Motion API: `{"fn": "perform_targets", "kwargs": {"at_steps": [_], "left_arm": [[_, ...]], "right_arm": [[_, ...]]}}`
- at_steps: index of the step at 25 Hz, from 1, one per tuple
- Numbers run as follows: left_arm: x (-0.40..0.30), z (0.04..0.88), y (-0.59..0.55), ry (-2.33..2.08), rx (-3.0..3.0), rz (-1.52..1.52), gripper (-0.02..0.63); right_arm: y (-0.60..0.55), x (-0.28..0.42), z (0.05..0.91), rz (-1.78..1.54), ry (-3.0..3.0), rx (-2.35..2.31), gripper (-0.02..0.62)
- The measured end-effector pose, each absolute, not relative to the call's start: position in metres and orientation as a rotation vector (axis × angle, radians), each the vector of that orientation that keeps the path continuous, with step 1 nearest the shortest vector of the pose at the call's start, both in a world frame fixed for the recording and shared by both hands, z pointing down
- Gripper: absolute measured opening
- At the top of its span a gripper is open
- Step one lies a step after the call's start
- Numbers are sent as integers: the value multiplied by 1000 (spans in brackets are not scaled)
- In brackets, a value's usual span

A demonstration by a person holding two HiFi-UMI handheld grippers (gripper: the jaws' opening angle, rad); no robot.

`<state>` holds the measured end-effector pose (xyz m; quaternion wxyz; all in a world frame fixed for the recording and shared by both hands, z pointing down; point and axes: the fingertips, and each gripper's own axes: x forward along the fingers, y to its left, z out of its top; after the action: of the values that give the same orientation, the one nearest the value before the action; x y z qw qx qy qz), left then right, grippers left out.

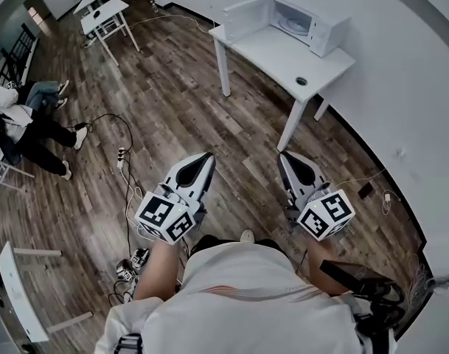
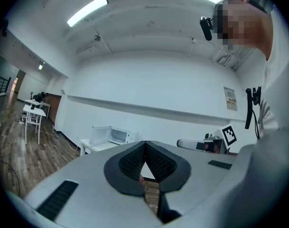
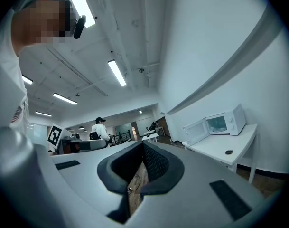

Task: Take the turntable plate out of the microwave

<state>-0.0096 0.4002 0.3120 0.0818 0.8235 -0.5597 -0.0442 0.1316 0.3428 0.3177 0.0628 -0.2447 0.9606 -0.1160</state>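
Two grippers, both empty.

Head view: left gripper (image 1: 203, 161) and right gripper (image 1: 286, 158) have their jaws pressed together, well apart from the boxy white microwave (image 1: 320, 22) on the white table (image 1: 272, 50). The door is open. The pale round turntable plate (image 1: 292, 25) lies flat in the cavity.

Left gripper view: jaws closed on nothing, microwave (image 2: 116, 136) far off.

Right gripper view: jaws closed too, nothing between them; plate too small to make out.

Judgement: plate is probably glass, so stiff, fairly heavy, slick and breakable. Pinch the rim and lift it level.
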Motion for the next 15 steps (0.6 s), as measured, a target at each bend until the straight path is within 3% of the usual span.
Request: {"fn": "perform_targets", "kwargs": {"at_steps": [15], "left_arm": [[-22,343,285,-1582,2459,-116,11]], "right_arm": [[240,125,353,-425,2892,-824,2]]}}
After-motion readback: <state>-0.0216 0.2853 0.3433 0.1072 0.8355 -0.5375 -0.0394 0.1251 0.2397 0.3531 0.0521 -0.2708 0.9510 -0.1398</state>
